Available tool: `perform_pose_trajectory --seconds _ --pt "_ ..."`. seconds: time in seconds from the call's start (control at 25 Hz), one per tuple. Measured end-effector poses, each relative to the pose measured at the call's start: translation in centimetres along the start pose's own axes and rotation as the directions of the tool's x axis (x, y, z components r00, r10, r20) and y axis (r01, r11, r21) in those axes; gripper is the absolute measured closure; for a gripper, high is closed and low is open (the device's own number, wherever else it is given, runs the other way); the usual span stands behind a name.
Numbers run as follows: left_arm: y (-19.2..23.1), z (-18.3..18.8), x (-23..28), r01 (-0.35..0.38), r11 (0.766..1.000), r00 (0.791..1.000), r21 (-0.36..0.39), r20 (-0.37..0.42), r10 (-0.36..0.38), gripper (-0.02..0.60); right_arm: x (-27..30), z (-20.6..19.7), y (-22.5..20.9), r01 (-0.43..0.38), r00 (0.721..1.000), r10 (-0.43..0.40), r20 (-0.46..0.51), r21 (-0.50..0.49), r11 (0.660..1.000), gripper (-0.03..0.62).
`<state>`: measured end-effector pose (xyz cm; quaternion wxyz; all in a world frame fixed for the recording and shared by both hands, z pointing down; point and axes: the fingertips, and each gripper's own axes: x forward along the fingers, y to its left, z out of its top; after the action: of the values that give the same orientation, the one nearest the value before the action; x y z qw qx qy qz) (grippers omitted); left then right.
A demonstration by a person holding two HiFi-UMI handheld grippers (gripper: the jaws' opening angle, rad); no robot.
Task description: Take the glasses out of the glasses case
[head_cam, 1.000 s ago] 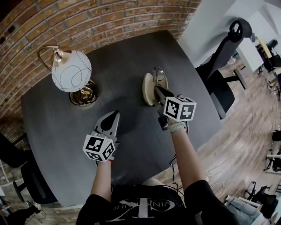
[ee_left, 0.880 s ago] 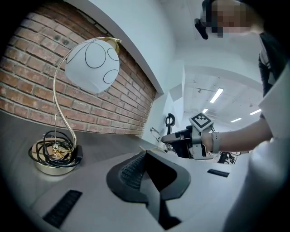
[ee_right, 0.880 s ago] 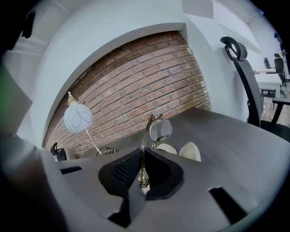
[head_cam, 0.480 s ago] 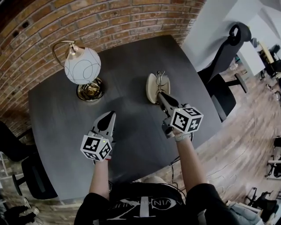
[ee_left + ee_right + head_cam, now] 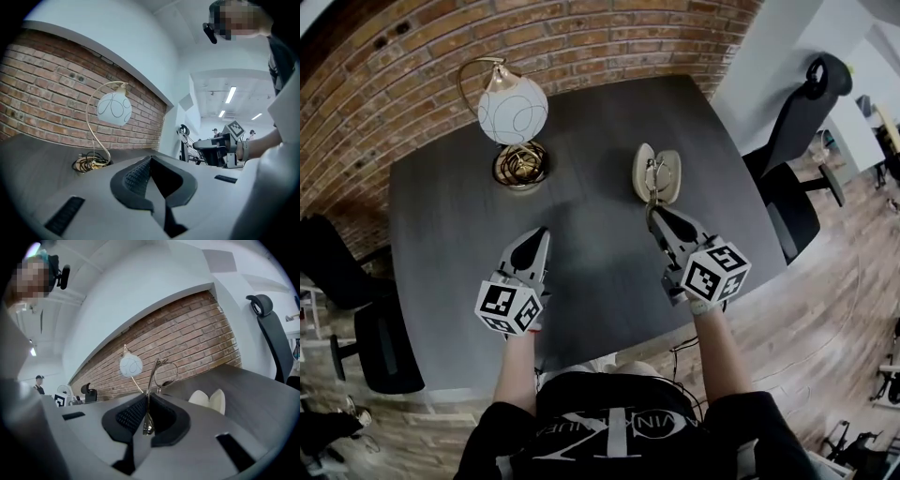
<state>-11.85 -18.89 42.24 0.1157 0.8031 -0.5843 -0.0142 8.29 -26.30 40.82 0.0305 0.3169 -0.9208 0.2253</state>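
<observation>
Right gripper (image 5: 149, 401): clenched on the glasses (image 5: 148, 420), thin metal temple pinched between the pads. The rest of the frame sticks up past the fingertips, one round lens rim above them. It is held roughly level, tipped slightly down toward the tabletop (image 5: 450, 216).

Glasses case (image 5: 208, 401): cream, open, both halves splayed. It lies on the tabletop just beyond and to the right of the right gripper's jaws, in the right gripper view. In the head view the frame overlaps the near edge of the case, so the gap can't be read there. The right gripper view suggests the glasses are up out of it, probably not touching.

Left gripper (image 5: 151, 159): jaws together, nothing between them. It is held over the near part of the tabletop, well apart from the case, pointing toward the lamp (image 5: 114, 108).

The lamp has a white globe shade on a curved brass stem. Its base sits with a coiled cord at the far left of the tabletop, near the brick wall (image 5: 412, 66). A black office chair (image 5: 797, 141) stands off the tabletop's right side.
</observation>
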Motion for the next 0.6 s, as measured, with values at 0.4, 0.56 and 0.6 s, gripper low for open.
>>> perform_pose_trajectory --seconds 0.4,0.56,0.6 --pt "-0.7 1.2 -5.9 -0.085 0.996 0.996 0.014 0.033 0.084 0.566 -3.4 -1.7 4.6 -0.070 0.997 0.070 -0.012 -0.054 0.996 0.556" --pt "-1.3 2.1 -7.8 -0.103 0.994 0.994 0.035 0.051 0.101 0.566 -4.7 -2.4 5.8 -0.080 0.997 0.079 -0.014 -0.084 0.993 0.556" --pt "-1.4 2.2 -8.3 -0.110 0.993 0.993 0.040 0.056 0.108 0.566 -5.0 -2.4 6.2 -0.082 0.997 0.081 -0.011 -0.088 0.993 0.556"
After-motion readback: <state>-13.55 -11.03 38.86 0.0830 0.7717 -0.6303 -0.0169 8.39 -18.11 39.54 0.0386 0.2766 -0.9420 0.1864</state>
